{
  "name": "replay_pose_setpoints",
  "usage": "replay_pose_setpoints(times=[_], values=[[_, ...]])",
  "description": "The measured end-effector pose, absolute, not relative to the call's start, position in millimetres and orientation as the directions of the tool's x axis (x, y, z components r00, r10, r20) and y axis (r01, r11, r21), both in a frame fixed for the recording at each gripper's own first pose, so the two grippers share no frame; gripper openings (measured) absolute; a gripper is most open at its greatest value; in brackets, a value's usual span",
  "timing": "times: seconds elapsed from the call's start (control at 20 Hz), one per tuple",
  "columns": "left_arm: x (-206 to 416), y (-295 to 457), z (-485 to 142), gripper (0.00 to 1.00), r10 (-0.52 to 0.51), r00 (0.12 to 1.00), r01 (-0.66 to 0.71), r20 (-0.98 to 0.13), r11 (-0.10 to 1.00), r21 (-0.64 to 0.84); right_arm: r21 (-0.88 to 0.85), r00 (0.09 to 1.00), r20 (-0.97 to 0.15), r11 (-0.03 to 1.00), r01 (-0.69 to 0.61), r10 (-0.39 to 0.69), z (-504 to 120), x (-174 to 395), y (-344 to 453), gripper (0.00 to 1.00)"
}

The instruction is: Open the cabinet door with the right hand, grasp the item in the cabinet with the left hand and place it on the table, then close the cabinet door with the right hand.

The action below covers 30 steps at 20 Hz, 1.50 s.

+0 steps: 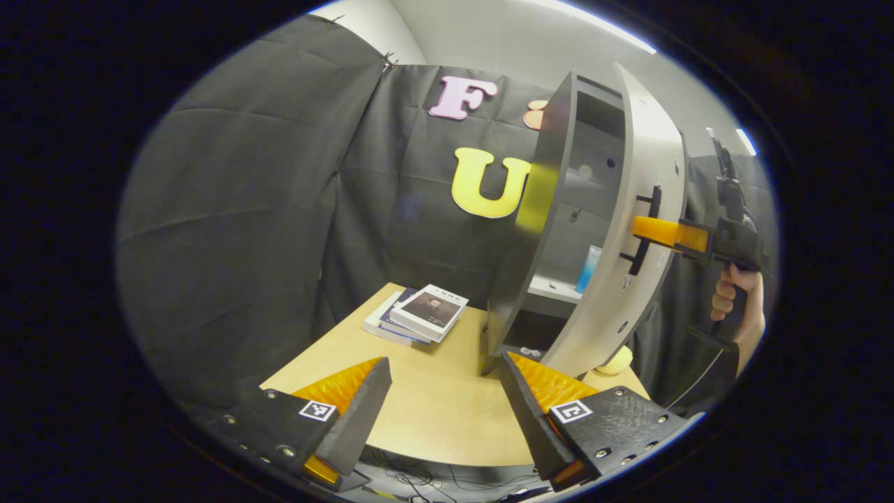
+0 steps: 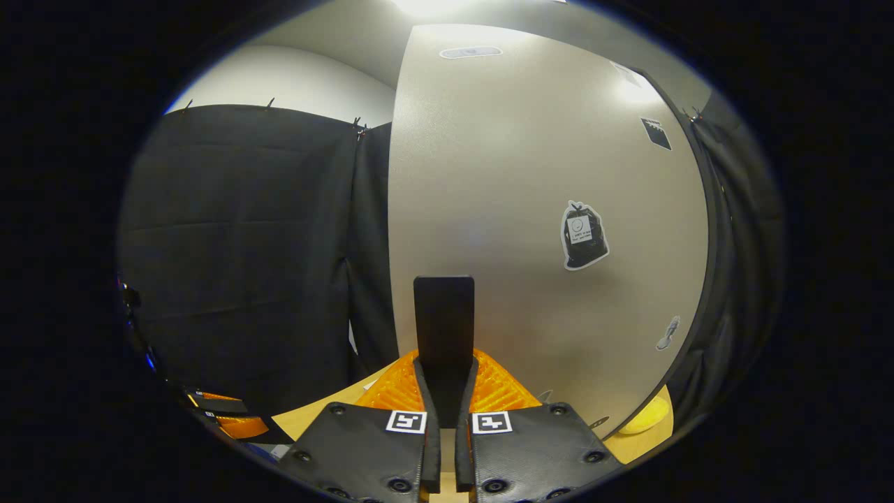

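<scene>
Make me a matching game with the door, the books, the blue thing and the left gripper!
Things:
1. cabinet door
2. books
3. blue item
4. left gripper

States:
A. stacked on the table
B. open, above the table
C. standing on a shelf inside the cabinet
D. partly open, its handle pinched by the right gripper

Pairs: 1-D, 2-A, 3-C, 4-B

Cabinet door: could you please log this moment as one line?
door ajar | right gripper shut on handle | left gripper open, over table
</scene>
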<state>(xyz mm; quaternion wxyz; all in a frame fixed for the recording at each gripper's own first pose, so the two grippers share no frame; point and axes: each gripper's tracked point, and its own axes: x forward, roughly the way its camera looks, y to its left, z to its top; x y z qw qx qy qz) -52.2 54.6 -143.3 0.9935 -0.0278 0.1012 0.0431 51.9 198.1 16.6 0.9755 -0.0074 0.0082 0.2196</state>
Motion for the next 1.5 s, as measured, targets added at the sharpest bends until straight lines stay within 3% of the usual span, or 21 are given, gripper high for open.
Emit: replay_pose_setpoints(times=[0.05,0.7,1.5], values=[[-51.9,52.5,-143.5,0.95,0.075,0.976,-0.086,-0.203,0.995,-0.046,-0.010,0.902,-0.021,0.902,-0.432,0.432,15.6,49.5,194.8,0.10],[-25.7,3.9,-131.0,0.94,-0.053,0.979,0.058,-0.199,0.998,0.016,0.042,0.914,0.017,0.913,-0.406,0.405,9.4,8.2,146.4,0.10],[23.0,-129.1,-157.8,0.92,-0.314,0.898,0.340,-0.308,0.940,0.033,0.228,0.989,0.049,0.962,-0.150,0.143,-0.2,-43.1,28.8,0.08]])
